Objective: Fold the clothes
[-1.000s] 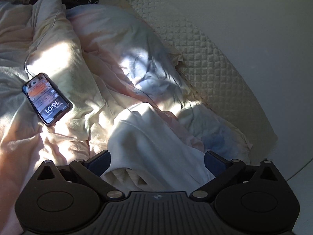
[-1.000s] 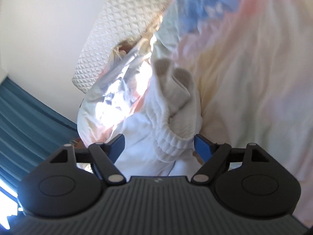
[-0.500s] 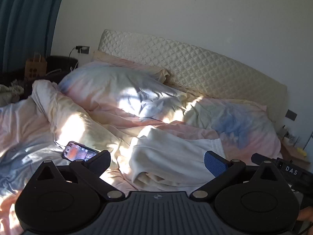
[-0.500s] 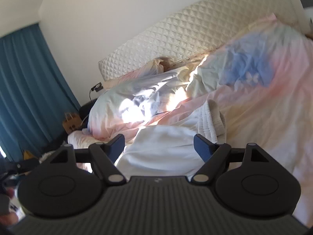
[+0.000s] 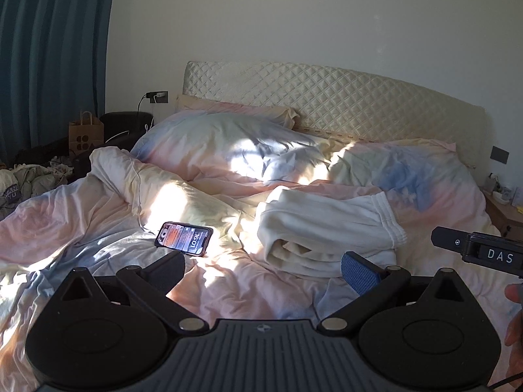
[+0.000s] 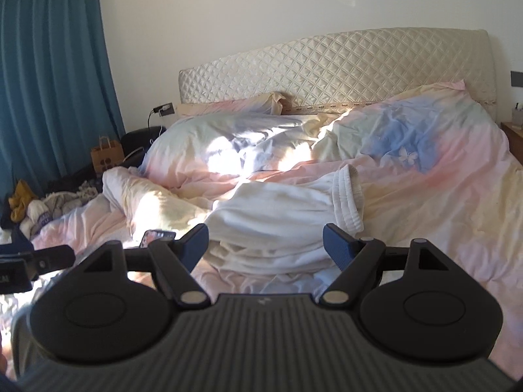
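Note:
A white garment with a ribbed elastic waistband lies folded in layers on the pastel duvet, in the left wrist view [image 5: 327, 228] and in the right wrist view [image 6: 281, 222]. My left gripper [image 5: 261, 271] is open and empty, held back from the garment's near edge. My right gripper [image 6: 265, 245] is open and empty, just in front of the garment. The right gripper's body also shows at the right edge of the left wrist view [image 5: 480, 251].
A phone [image 5: 183, 238] with a lit screen lies on the duvet left of the garment, on a charging cable. Pillows [image 5: 235, 143] and a quilted headboard [image 5: 327, 104] are behind. A paper bag [image 5: 85, 132], clothes and a blue curtain are at left; a nightstand [image 5: 505, 205] at right.
Both grippers have pulled back and tilted up from close over the garment, so the whole bed and wall now show. The garment lies where it was.

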`<state>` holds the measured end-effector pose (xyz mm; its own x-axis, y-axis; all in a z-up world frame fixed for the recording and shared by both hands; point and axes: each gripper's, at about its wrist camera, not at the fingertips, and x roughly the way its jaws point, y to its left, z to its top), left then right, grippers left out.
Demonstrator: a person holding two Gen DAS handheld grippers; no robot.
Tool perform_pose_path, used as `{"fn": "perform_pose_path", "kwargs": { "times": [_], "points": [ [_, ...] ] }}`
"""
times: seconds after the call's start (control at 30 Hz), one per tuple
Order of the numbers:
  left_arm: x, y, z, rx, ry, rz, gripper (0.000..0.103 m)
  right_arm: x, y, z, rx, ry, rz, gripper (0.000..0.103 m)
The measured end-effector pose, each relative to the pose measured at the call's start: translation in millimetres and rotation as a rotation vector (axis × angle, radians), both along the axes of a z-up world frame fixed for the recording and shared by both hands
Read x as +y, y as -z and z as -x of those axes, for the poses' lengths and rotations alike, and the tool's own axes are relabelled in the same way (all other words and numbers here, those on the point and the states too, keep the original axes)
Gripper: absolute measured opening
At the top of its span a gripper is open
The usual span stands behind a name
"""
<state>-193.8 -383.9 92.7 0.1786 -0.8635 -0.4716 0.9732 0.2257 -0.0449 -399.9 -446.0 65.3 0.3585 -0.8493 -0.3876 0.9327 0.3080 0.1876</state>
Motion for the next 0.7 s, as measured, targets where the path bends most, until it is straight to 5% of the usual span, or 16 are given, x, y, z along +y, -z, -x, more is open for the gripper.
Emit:
{"fn": "perform_pose_path", "kwargs": {
  "times": [0.27, 0.7],
  "points": [
    [24.3, 20.5, -9.5, -0.012, -0.014, 0.008, 0.102, 26.2, 13.6, -22.3, 0.040, 0.005, 0.012, 0.079],
    [33.2, 12.6, -18.8, 0.003, -0.047, 0.039, 0.102, 35.3, 20.1, -43.3, 0.081, -0.014, 0.034, 0.079]
  ]
}}
